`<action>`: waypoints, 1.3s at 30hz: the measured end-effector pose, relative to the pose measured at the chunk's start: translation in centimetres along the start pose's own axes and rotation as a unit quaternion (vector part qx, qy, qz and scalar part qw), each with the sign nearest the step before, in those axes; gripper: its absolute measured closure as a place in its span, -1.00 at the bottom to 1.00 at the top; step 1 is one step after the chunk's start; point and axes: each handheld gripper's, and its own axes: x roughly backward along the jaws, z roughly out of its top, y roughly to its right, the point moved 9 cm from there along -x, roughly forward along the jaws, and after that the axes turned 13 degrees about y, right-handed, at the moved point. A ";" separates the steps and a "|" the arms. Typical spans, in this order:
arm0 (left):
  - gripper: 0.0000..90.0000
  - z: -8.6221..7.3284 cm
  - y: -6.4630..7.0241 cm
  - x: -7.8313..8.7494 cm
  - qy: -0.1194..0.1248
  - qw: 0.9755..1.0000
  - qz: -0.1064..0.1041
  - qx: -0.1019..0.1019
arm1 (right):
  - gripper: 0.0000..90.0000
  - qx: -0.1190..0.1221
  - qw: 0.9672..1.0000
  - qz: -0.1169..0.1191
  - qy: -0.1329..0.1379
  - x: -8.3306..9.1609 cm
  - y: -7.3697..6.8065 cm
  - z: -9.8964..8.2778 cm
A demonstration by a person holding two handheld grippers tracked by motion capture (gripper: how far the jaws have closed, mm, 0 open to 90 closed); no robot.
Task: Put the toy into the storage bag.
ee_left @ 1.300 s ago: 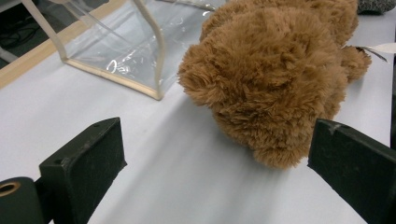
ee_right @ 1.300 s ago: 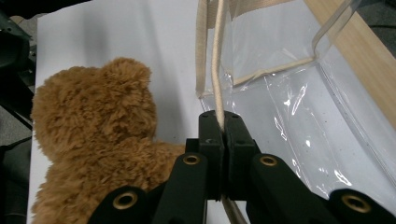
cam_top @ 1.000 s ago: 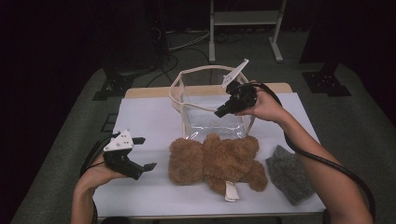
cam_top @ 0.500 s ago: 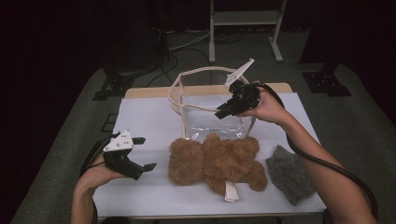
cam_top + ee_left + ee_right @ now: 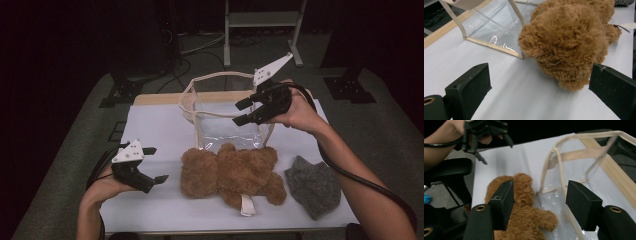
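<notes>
While both hand-held grippers gape empty | teddy bear (image 5: pixel 232 172) face-down | clear bag (image 5: pixel 227 115) contents unclear

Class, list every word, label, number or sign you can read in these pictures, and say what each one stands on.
No text can be read anywhere.
The white tag on the teddy bear: no print can be made out on it.
The clear bag, the grey cloth and the white table cover: no writing shows.
The left tool and the right tool: no marks to read.
</notes>
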 end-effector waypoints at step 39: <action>-0.93 -0.7 -0.2 -0.2 -0.007 1.000 -0.003 0.005 | -0.45 0.040 0.994 0.020 -0.096 -7.3 -5.3 -12.2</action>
